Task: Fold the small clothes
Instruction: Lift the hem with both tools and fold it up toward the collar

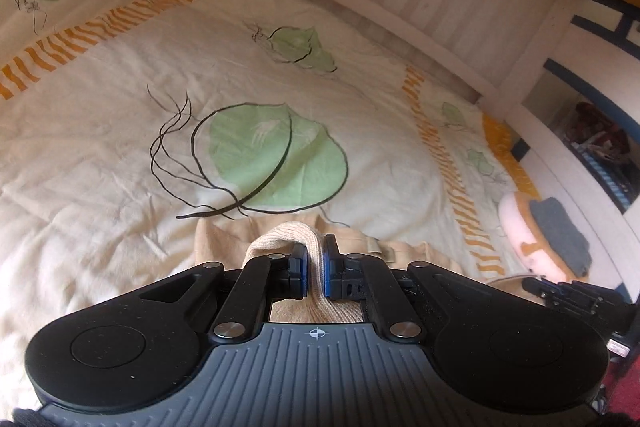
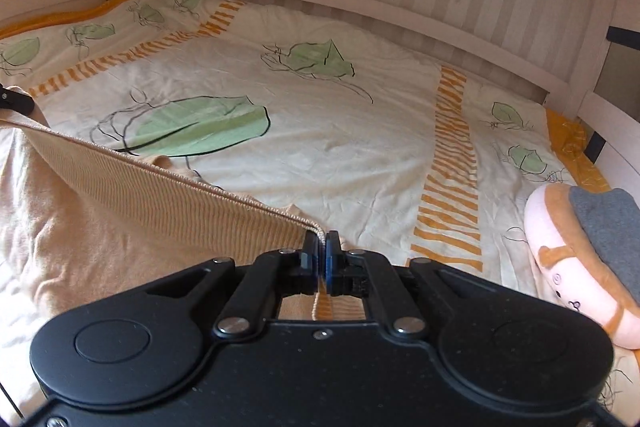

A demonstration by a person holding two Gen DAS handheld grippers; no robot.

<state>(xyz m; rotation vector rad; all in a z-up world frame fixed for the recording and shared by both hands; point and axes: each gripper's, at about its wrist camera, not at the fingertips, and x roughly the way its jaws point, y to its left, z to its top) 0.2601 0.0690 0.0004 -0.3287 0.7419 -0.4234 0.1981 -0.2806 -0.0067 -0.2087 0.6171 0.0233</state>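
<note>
Beige ribbed knit, a small garment (image 2: 120,211), hangs stretched between two hand-held grippers above a leaf-printed duvet (image 2: 340,131) on a white-railed bed. At lower centre of the left wrist view, the left gripper (image 1: 315,269) has its fingers drawn nearly together on a bunched fold of the ribbed hem, the rest of the cloth spilling onto the bedding just beyond. In the right wrist view the hem runs taut from the left edge of the frame down to lower centre, where the right gripper (image 2: 322,255) has its pads pressed tight on the hem's corner. A plush toy (image 2: 560,267) with a grey cloth (image 2: 608,223) draped on it lies at the right edge, well apart from the work. The knit looks light, soft and limp, likely to sag and stretch rather than hold a crease; the thicker ribbed band at the corners appears the surest place to take hold.
</note>
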